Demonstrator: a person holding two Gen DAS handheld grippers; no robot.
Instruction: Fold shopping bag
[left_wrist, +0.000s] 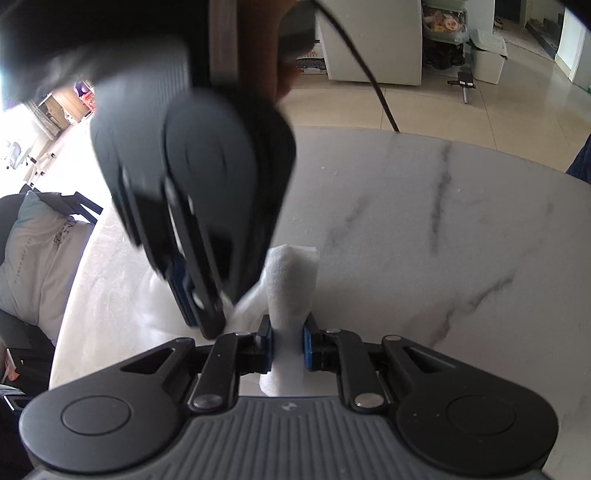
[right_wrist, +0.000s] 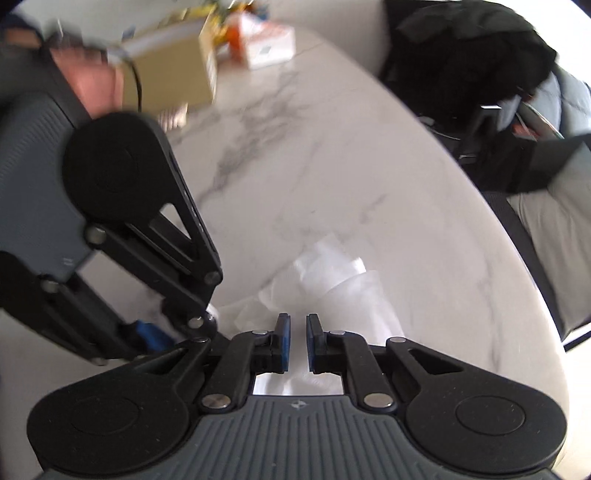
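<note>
White marble desk (left_wrist: 461, 229) with grey veins, and your crumpled white shopping bag (right_wrist: 332, 273) sits near its rounded edge. Your left gripper (left_wrist: 289, 345) has its jaws nearly closed, pinching a rolled-up fold of the bag. Your right gripper (right_wrist: 298, 341) is right beside it over the bag, jaws down to a thin gap; can't tell if any plastic is caught.

A white marble table (right_wrist: 332, 155) with grey veins and a rounded edge carries everything. A crumpled white shopping bag (right_wrist: 332, 273) lies on it near the close edge. At the far end stand a brown cardboard box (right_wrist: 173, 74) and a small white carton (right_wrist: 267, 46).
</note>
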